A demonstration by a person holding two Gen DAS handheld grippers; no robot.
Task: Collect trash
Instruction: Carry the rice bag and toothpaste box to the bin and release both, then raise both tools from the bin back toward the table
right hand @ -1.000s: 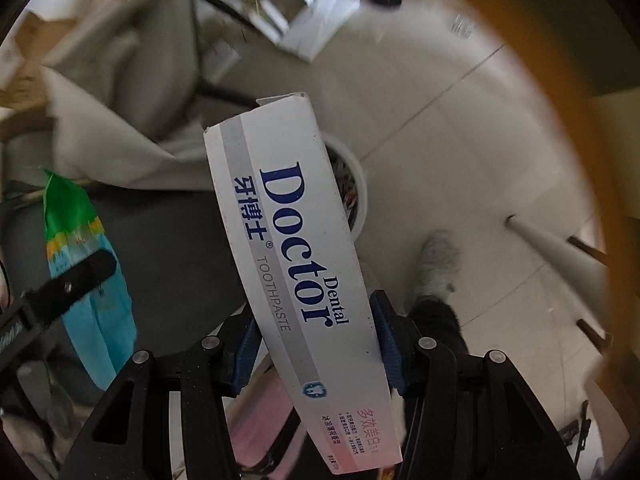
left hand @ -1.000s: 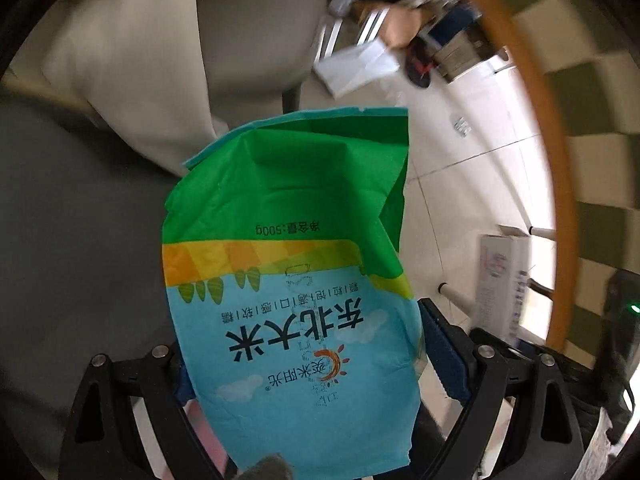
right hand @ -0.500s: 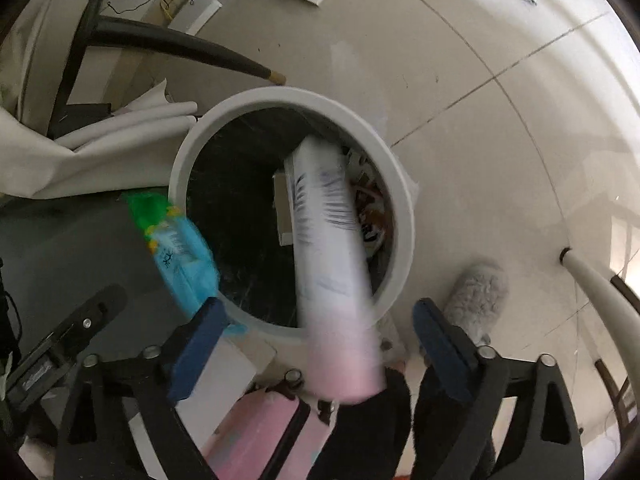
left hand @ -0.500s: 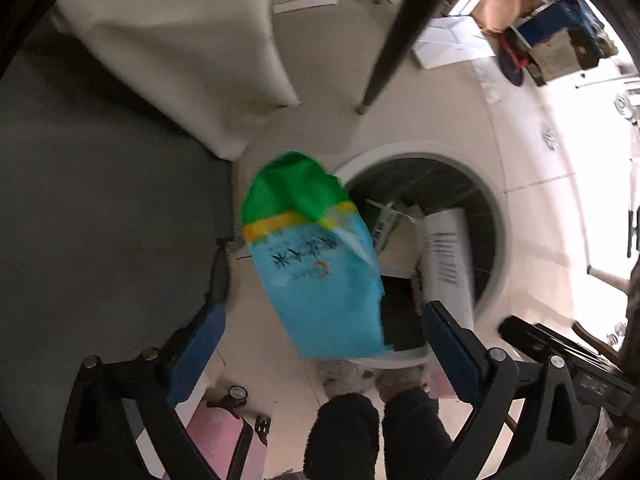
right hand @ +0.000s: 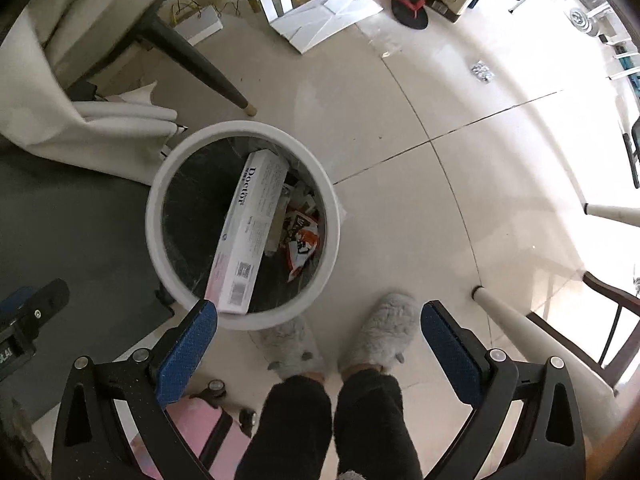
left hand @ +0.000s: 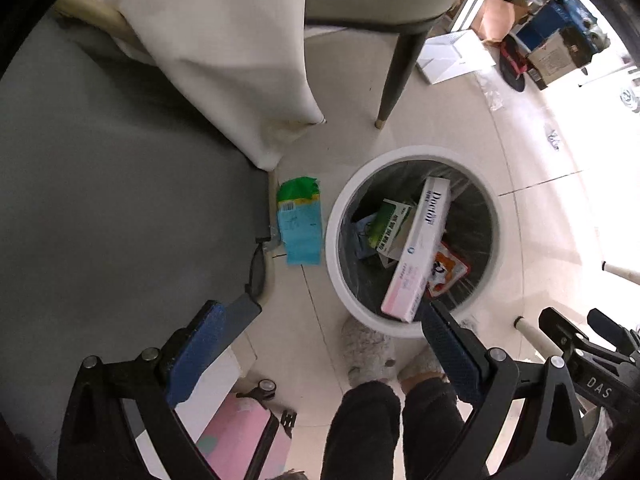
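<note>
Trash from both my claws is down. My left gripper stands spread wide with nothing between its blue pads, and my right gripper has just been opening, its jaws now wide and empty too. The toothpaste box leans inside the white bin, one end propped on the near rim, over a green carton and an orange wrapper. The rice bag lies flat on the floor tiles just beside the bin's left wall, outside it.
</note>
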